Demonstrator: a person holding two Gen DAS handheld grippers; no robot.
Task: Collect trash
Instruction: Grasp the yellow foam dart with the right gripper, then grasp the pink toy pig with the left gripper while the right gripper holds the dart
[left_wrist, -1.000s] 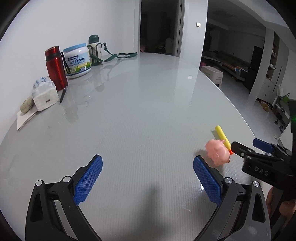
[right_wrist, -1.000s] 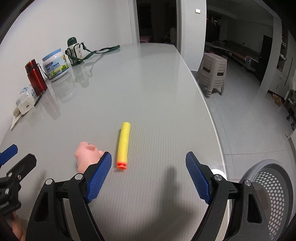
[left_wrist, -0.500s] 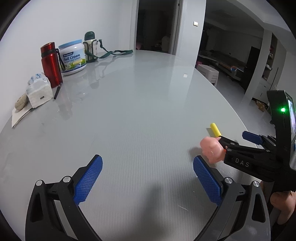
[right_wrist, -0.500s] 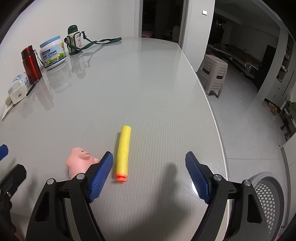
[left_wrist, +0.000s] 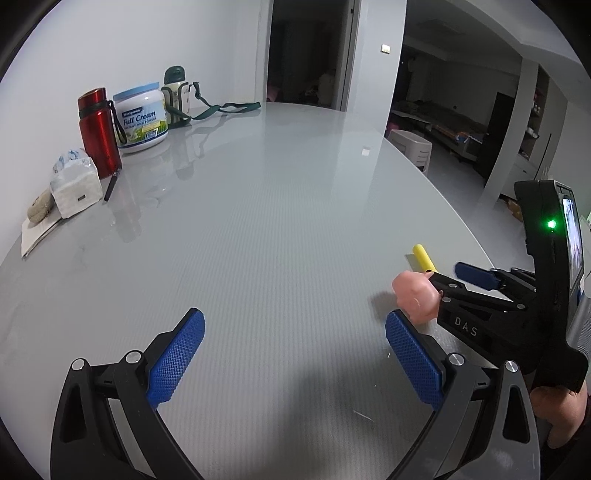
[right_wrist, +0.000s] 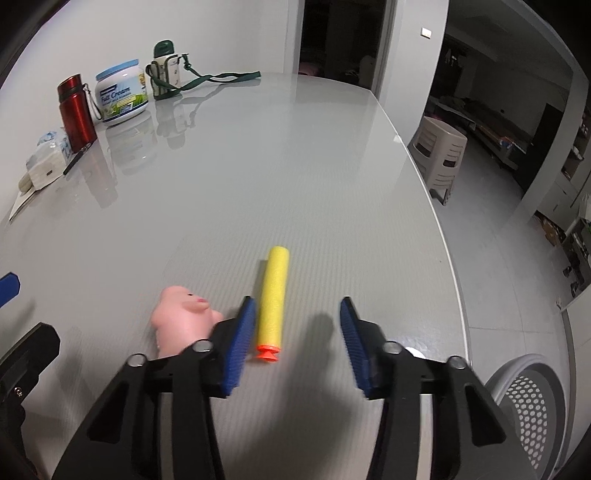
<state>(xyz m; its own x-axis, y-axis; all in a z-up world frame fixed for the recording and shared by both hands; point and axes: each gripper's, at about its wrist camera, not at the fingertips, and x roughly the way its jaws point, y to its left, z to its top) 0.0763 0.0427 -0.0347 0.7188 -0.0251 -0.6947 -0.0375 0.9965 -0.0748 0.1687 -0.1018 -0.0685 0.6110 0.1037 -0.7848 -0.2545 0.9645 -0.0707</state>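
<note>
Closing our right gripper (right_wrist: 297, 334) around the yellow foam dart with an orange suction tip (right_wrist: 272, 300), we are at the grasp step. The dart lies on the glossy grey table (right_wrist: 295, 166) between the blue pads, just beside the left-hand one; the other has yet to reach it, so nothing is clenched. A pink rubber pig toy (right_wrist: 181, 319) sits just left of the dart. Our left gripper (left_wrist: 293, 354) hangs released and empty nearby. Next, we judge, comes a firm pinch, then a carry to the white perforated bin (right_wrist: 532, 402) below the table's edge, right of the dart.
</note>
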